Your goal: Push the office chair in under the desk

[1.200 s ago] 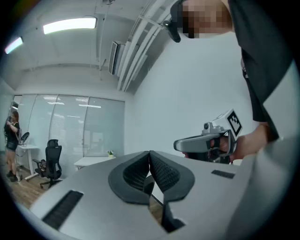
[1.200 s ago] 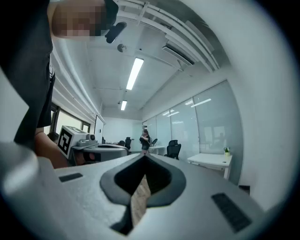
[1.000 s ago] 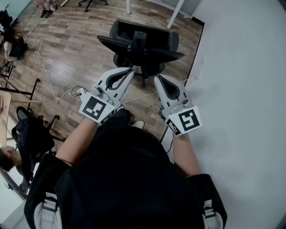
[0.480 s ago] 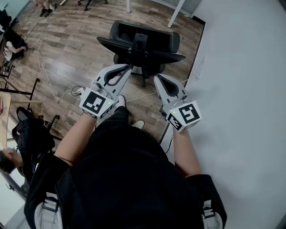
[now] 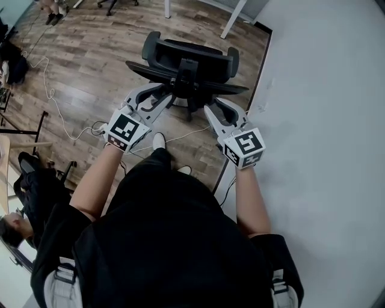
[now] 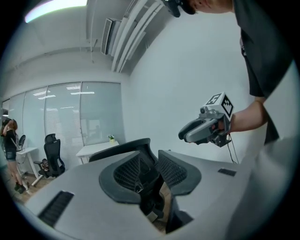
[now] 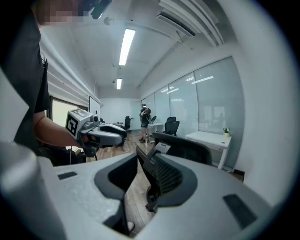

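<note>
The black office chair (image 5: 186,57) stands on the wood floor with its backrest toward me, short of the white desk legs (image 5: 233,18) at the top. My left gripper (image 5: 155,96) reaches up to the backrest's left underside, jaws opening. The right gripper (image 5: 215,108) sits just below the backrest's right side, jaws also opening. In the left gripper view the chair's back spine (image 6: 143,180) shows in the gap of the left gripper (image 6: 149,173), with no pad pressing on it. In the right gripper view the chair (image 7: 183,145) lies beyond the right gripper (image 7: 138,173).
A white wall (image 5: 325,120) runs along the right. Cables (image 5: 60,114) trail over the floor at left. Another black chair (image 5: 36,180) and a seated person are at lower left. A white desk (image 7: 208,138) stands by the glass wall, with people and chairs further back.
Both grippers have moved forward to the chair's backrest. Their jaws, shut a second ago, now stand apart.
</note>
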